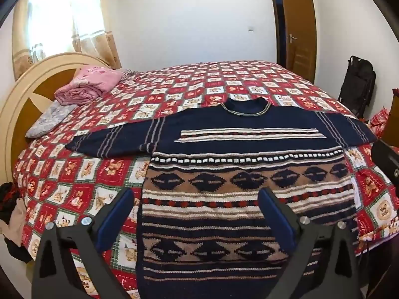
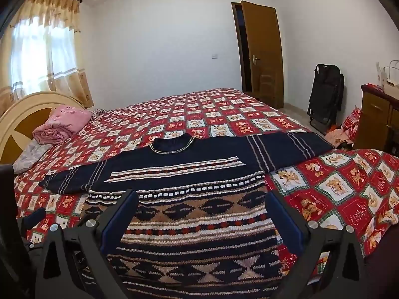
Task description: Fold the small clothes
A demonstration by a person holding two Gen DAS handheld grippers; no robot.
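Two grippers hang above the near end of a bed, both with their blue-padded fingers spread wide and nothing between them. The left gripper [image 1: 195,214] sits over the lower left part of a knitted sweater [image 1: 244,154], its left finger over the bedspread [image 1: 82,174] and its right finger over the knit. The right gripper [image 2: 199,216] is above the sweater's lower body, both fingers over the patterned bands.

The sweater [image 2: 189,174] lies flat and face up on the red-and-white checked bedspread [image 2: 336,186], neck toward the far side, hem toward the near edge, both short sleeves stretched out left and right — navy at the chest, with tan, white and red bands lower down.

Far left, a folded pink blanket [image 1: 89,84] rests by the cream headboard [image 1: 27,92]. A brown door [image 2: 261,52] stands open in the far wall, and a black folded chair [image 2: 324,97] leans at the right.
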